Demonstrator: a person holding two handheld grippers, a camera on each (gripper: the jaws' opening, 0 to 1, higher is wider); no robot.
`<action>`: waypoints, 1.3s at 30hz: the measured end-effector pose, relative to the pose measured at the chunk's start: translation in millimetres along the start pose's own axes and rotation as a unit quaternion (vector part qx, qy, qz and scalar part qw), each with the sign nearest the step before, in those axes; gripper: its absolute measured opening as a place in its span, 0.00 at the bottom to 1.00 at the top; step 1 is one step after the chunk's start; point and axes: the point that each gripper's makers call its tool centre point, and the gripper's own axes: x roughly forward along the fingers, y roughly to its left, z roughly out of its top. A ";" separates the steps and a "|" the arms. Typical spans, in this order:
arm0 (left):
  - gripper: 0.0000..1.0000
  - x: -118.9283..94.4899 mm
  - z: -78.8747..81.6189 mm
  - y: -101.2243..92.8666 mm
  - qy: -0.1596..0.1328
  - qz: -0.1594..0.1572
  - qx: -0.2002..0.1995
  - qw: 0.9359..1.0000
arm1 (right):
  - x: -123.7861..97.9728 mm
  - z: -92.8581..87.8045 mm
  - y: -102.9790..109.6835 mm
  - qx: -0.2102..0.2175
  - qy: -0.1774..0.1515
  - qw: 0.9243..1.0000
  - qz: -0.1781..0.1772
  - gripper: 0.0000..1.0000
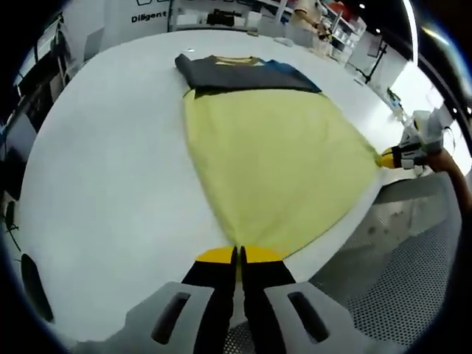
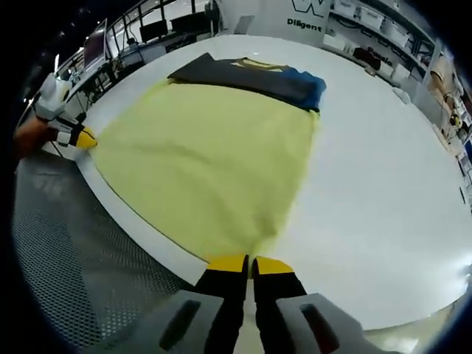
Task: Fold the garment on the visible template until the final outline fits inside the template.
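A yellow garment (image 1: 273, 162) lies spread on a white table (image 1: 110, 169), with a dark grey and blue top part (image 1: 243, 74) folded across its far end. My left gripper (image 1: 237, 254) is shut on one near corner of the yellow hem at the table's edge. The right gripper (image 1: 394, 157) comes in from the right, pinching the other hem corner. In the right gripper view the garment (image 2: 206, 140) fans out from my right gripper (image 2: 249, 262), which is shut on its corner. The left gripper (image 2: 77, 136) holds the far corner there. The hem is stretched between the two.
A perforated grey metal surface (image 1: 413, 273) (image 2: 59, 243) lies below the table's near edge. The white table (image 2: 383, 169) extends wide on both sides of the garment. Shelves, desks and a wall sign (image 1: 151, 16) stand beyond the far edge.
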 end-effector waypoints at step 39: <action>0.00 -34.5 -36.6 7.9 0.068 -0.038 0.025 0.997 | -13.7 -3.9 30.1 0.001 0.035 0.997 0.066 0.00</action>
